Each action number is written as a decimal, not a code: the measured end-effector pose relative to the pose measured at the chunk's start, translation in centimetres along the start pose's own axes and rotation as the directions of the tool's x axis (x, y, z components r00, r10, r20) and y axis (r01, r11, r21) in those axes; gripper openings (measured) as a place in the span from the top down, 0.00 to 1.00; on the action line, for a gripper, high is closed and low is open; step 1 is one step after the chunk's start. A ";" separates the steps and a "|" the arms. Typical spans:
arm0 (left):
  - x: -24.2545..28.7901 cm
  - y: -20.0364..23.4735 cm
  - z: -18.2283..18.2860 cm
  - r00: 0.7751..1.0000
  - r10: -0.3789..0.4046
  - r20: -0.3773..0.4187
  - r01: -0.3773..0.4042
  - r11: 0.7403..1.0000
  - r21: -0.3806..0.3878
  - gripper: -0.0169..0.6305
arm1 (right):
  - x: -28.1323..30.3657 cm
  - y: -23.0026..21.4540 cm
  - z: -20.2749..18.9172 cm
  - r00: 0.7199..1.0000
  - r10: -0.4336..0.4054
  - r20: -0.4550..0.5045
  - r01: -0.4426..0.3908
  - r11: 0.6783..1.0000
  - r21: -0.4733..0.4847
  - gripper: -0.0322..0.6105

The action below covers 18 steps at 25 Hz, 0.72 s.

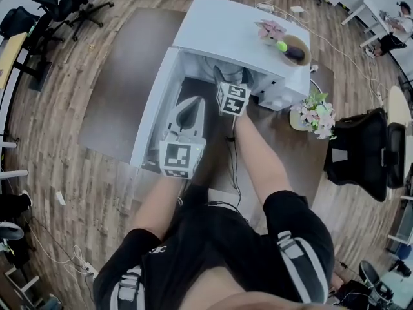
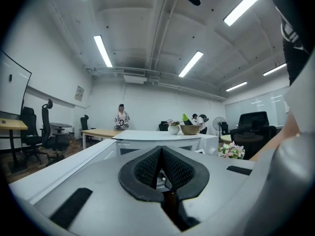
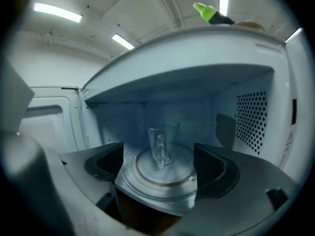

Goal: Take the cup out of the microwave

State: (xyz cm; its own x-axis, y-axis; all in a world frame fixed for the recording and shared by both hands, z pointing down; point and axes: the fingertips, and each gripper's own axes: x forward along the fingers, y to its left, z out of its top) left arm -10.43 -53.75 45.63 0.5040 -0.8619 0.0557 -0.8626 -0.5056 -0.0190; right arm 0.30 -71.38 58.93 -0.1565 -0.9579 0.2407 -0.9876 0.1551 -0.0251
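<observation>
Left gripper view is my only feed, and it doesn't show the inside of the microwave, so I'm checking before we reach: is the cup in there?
Observer: Yes. The right gripper view shows a clear glass cup standing upright on the turntable inside the microwave.
Operator: Has anything got hold of it?
Observer: No. The right gripper has its jaws wide apart, and the cup sits farther in, untouched.
Operator: Where's the handle?
Observer: The handle faces the opening, toward that gripper.
</observation>
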 end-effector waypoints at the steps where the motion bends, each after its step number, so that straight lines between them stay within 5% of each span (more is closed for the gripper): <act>1: 0.3 0.3 -0.1 1.000 -0.001 -0.001 0.001 1.000 0.003 0.98 | 0.8 -0.1 -0.1 1.000 -0.004 -0.009 0.004 1.000 0.005 0.28; 18: 3.1 2.5 -2.3 0.998 -0.040 -0.049 0.039 0.999 -0.030 0.98 | 8.6 -1.0 -0.7 0.995 -0.063 -0.077 0.058 0.997 -0.058 0.30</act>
State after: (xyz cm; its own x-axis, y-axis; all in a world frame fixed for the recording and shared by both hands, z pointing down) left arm -11.15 -57.57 48.04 0.5356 -0.8379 0.1052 -0.8432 -0.5374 0.0133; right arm -0.01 -79.57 61.71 -0.0929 -0.9443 0.3158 -0.9926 0.1128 0.0452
